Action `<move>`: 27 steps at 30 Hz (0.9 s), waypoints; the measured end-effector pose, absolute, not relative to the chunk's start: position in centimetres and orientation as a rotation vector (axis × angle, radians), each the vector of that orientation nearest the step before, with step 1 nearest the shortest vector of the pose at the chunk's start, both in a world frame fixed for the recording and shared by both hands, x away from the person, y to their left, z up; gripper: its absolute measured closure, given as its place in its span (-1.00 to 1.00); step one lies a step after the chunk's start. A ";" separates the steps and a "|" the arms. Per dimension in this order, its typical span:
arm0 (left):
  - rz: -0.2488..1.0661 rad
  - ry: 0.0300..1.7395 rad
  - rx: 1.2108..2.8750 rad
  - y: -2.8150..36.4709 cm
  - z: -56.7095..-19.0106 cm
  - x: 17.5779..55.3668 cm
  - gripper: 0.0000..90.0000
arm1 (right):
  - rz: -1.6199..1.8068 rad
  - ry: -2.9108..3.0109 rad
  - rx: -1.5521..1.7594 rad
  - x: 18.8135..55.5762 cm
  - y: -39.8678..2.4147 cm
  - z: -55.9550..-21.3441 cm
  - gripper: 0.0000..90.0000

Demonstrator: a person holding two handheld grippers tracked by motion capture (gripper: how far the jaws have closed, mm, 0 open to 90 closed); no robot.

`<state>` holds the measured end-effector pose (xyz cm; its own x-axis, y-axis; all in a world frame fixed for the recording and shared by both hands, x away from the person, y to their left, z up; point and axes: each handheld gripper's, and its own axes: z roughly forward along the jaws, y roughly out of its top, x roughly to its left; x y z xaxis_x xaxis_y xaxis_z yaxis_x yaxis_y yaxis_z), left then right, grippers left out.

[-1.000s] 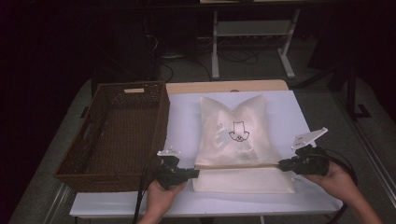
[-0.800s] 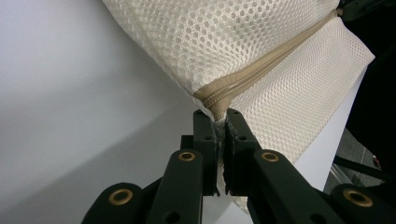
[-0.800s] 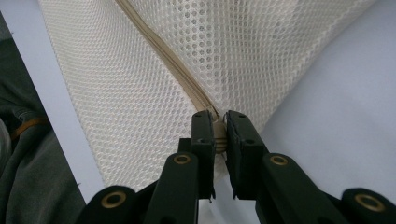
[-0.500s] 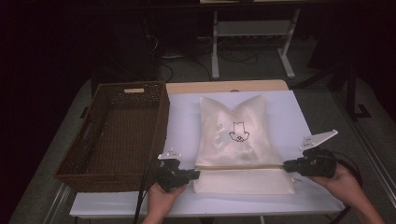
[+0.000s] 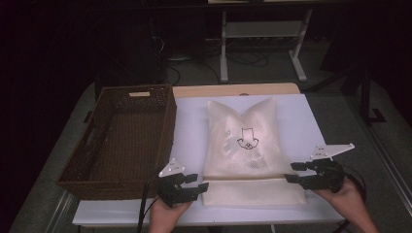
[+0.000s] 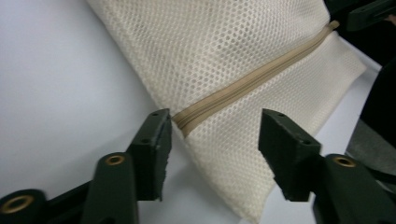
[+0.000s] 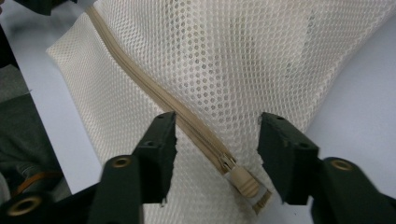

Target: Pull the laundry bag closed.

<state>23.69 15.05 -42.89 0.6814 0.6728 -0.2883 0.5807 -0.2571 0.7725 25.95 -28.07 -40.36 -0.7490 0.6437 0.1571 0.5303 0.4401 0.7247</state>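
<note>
- Both sets of jaws have just been opening: earlier they were pinched at the zip ends; now they stand apart, pressing on nothing.
- Left gripper (image 5: 187,186): the zip's (image 6: 252,81) closed end lies between the open jaws, beside one pad.
- Right gripper (image 5: 303,173): the zip pull (image 7: 243,181) lies between the open jaws, gripped by neither.
- Mesh bag (image 5: 245,145): cream, flat on the white worktop (image 5: 189,126), spanning between both grippers; it bears a small black drawn emblem (image 5: 248,138), with no readable lettering.
- Wicker basket (image 5: 121,141) stands beyond the left jaws.
</note>
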 end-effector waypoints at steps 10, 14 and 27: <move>0.215 0.933 1.973 15.4 -42.5 22.3 -0.37 | 1.147 2.474 1.045 24.4 -27.5 -41.0 -0.44; 0.240 0.923 1.987 15.3 -42.6 22.2 -0.44 | 1.143 2.437 1.057 23.5 -27.8 -41.2 -0.47; 0.249 0.912 2.005 15.4 -42.8 22.4 -0.51 | 1.165 2.372 1.116 21.8 -28.9 -41.6 -0.53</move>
